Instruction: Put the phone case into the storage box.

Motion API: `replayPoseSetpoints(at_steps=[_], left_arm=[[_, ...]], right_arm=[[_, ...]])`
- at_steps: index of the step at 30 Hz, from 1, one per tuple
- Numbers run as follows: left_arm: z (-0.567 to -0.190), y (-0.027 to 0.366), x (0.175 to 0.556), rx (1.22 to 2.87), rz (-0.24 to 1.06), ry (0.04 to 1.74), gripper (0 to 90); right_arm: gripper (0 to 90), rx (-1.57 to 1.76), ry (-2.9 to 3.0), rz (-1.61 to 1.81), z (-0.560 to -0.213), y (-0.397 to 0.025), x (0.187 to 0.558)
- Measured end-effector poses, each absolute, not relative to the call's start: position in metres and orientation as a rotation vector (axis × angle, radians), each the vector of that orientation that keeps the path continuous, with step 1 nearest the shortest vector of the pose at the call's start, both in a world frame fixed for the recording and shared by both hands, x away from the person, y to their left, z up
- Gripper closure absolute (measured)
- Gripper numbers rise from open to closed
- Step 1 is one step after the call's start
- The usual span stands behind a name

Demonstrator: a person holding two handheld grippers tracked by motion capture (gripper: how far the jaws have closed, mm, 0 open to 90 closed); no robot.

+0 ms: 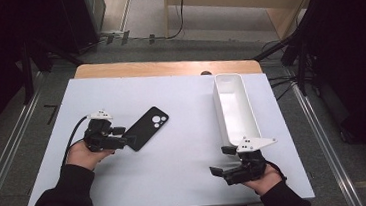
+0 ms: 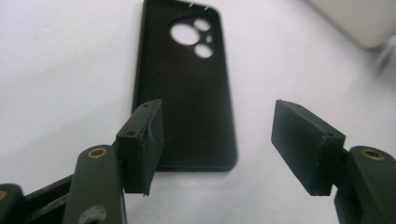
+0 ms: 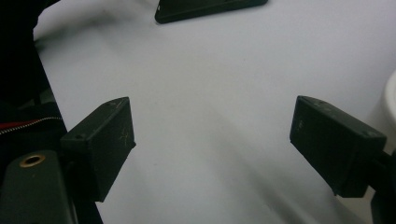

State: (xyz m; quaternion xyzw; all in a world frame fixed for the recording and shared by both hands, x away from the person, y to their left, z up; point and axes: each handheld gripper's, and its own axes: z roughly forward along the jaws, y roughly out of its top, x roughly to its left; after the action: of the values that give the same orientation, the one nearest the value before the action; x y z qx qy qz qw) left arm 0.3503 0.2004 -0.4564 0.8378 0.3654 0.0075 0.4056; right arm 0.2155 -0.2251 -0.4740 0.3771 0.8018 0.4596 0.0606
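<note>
A person's left gripper [image 1: 121, 137] meets the near end of a black phone case [image 1: 148, 127] on the white table [image 1: 177, 174], the right gripper [image 1: 222, 161] beside a white tray [image 1: 252, 114].

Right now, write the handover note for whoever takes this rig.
Left tool: open, empty, jaws to either side of the near end of the black phone case, no contact visible.
Right tool: open, empty, over bare table near the white bin.
Phone case lies flat, left of centre; the bin stands at the right, nothing in it.
Done: nothing gripped or moved.
Left: probably grip the case and carry it to the bin.
</note>
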Motion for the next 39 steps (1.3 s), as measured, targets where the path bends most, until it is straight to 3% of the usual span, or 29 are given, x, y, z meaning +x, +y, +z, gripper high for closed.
replayPoseSetpoints(at_steps=[5,9,39], left_arm=[[-0.452,0.204,0.343,2.076,-0.013,0.896,26.2],[-0.451,0.203,0.338,2.112,0.028,0.905,26.2],[-0.455,0.207,0.284,2.099,-0.016,0.8,26.1]], right_arm=[[12.4,1.146,2.429,1.392,-0.474,-0.225,0.216],[12.3,1.146,2.427,1.395,-0.474,-0.225,0.215],[12.3,1.158,2.405,1.383,-0.473,-0.228,0.212]])
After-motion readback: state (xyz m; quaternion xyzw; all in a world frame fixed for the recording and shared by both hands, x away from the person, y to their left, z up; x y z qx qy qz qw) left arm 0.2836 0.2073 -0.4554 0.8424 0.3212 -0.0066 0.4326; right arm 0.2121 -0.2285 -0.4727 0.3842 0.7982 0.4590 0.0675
